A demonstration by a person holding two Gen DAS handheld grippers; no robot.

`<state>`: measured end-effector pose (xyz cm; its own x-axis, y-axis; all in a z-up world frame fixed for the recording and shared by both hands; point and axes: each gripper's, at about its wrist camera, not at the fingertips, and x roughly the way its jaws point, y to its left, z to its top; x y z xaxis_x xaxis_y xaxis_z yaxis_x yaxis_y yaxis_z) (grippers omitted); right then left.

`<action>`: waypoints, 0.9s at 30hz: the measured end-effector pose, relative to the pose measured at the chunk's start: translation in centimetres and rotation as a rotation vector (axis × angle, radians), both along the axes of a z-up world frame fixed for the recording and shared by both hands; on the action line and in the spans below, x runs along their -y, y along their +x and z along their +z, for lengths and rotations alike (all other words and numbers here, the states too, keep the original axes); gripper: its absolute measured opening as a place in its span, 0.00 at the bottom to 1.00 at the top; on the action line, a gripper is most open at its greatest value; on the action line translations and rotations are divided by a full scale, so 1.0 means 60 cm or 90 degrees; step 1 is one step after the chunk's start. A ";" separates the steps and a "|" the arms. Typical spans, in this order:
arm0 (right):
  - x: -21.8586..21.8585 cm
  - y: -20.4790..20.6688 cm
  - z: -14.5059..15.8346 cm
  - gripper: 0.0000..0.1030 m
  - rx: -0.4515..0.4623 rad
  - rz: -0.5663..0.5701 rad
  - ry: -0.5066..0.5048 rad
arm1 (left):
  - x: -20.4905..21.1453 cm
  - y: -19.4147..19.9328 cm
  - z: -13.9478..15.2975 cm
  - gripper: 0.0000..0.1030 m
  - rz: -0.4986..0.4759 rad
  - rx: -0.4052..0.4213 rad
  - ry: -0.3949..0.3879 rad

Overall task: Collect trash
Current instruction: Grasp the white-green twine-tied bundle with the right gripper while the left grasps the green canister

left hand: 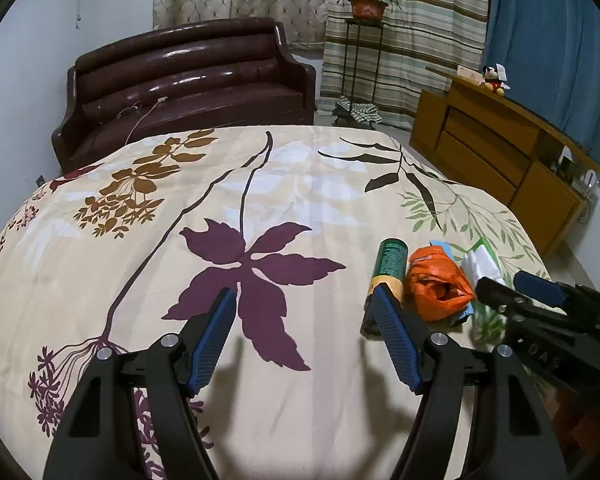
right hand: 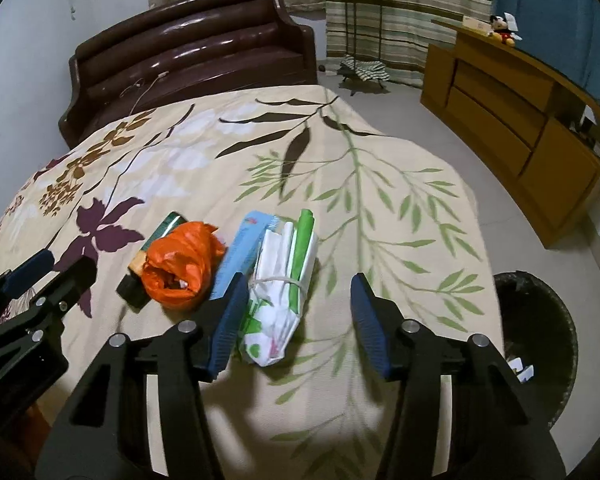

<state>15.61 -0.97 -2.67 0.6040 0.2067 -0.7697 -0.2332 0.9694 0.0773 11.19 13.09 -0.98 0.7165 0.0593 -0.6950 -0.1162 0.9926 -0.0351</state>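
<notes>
Trash lies in a cluster on the floral bed cover [right hand: 380,208]: an orange plastic bag [right hand: 182,266], a green can [left hand: 389,262] lying on its side, a light blue carton [right hand: 242,246] and a white-and-green tied bag [right hand: 286,280]. My right gripper [right hand: 296,322] is open just above the cover, its left finger next to the tied bag. My left gripper [left hand: 304,330] is open and empty over the cover, its right finger beside the can. The orange bag also shows in the left wrist view [left hand: 438,284]. A dark round trash bin [right hand: 540,344] stands on the floor right of the bed.
A brown leather sofa [left hand: 188,76] stands beyond the bed. A wooden sideboard [right hand: 516,128] runs along the right wall, with a plush toy [right hand: 504,30] on top. A plant stand [left hand: 362,52] is by the striped curtains. The left gripper shows at left in the right wrist view [right hand: 48,268].
</notes>
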 end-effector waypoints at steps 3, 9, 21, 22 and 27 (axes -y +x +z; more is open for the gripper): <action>0.008 -0.001 0.004 0.50 0.000 -0.006 0.006 | -0.002 0.001 0.000 0.67 0.004 0.001 -0.001; 0.003 0.000 0.012 0.51 0.009 -0.006 0.015 | -0.009 0.003 0.000 0.67 0.008 -0.001 -0.005; 0.000 0.014 -0.018 0.31 -0.019 -0.005 -0.001 | 0.003 0.017 -0.007 0.67 -0.014 -0.011 -0.011; 0.002 0.014 -0.018 0.31 -0.019 -0.004 0.001 | 0.005 0.018 -0.008 0.67 -0.017 -0.012 -0.011; 0.008 0.015 -0.019 0.31 -0.011 -0.005 -0.008 | 0.020 0.034 -0.011 0.67 -0.032 -0.018 -0.004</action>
